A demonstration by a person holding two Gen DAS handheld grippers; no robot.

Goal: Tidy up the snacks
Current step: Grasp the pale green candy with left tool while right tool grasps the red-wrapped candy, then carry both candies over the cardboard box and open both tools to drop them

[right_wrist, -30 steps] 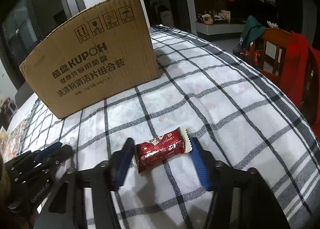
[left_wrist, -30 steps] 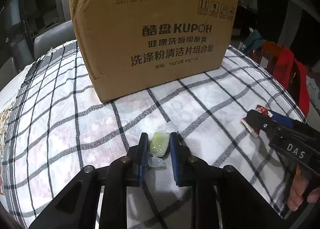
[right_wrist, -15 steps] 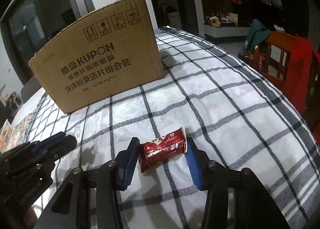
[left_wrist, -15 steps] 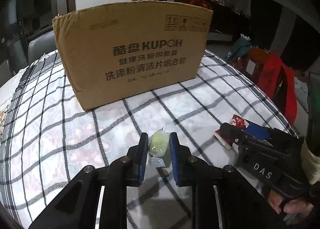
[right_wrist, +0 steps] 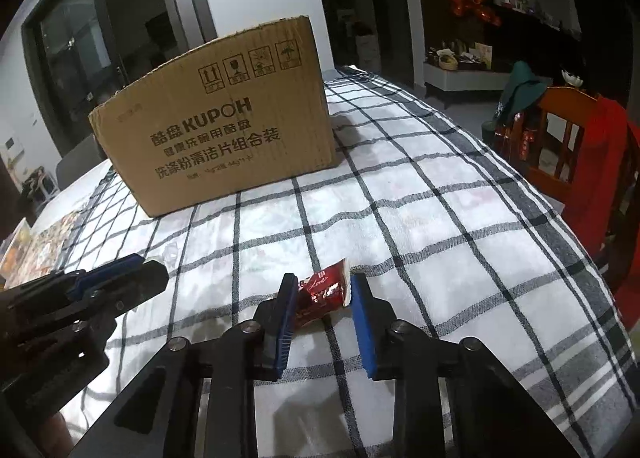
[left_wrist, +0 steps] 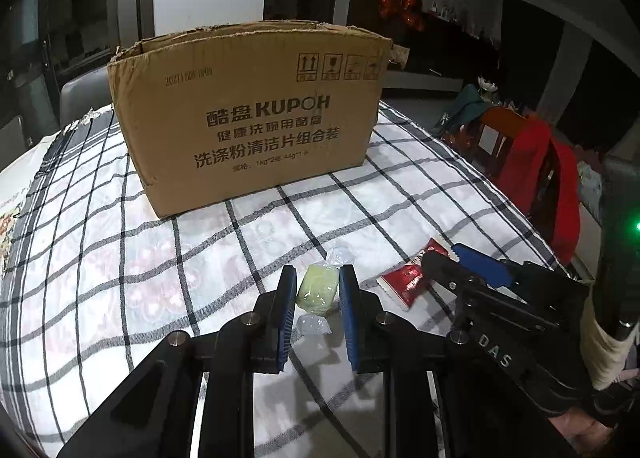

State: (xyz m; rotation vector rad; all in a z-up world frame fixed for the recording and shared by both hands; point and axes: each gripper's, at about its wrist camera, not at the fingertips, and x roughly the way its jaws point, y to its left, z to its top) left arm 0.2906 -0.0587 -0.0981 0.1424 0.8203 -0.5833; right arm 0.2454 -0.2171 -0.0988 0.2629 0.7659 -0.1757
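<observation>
The cardboard box [left_wrist: 256,114] stood open-topped toward the far side of the bench [left_wrist: 120,258], which was covered with a black-and-white checked cloth. It served as the likely place for the snacks, though its inside could not be seen from either view, so whether anything already lay in it could not be told. In front of the box, on its near side, both tools were at work.

The left hand-held gripper [left_wrist: 316,290] was narrow, its blue pads pressed on a green sweet [left_wrist: 317,290] in a clear twisted wrapper, straight out from the printed face of the box. The sweet seemed lifted off the cloth, judging by the shadow below it.

The right hand-held gripper [right_wrist: 324,294] sat off the right corner of the box. Its jaws had just been closing, and the red snack packet [right_wrist: 323,292] was between them, crumpled against the left pad and touching the right one. It looked gripped, with its lower end close to the cloth or touching it.

No other loose snack showed on the cloth in front of the box. Judging from this, the picking up was done for both pieces and the carrying was left: each had to go up over the front wall of the box and be let go inside. The task seemed well along.
</observation>
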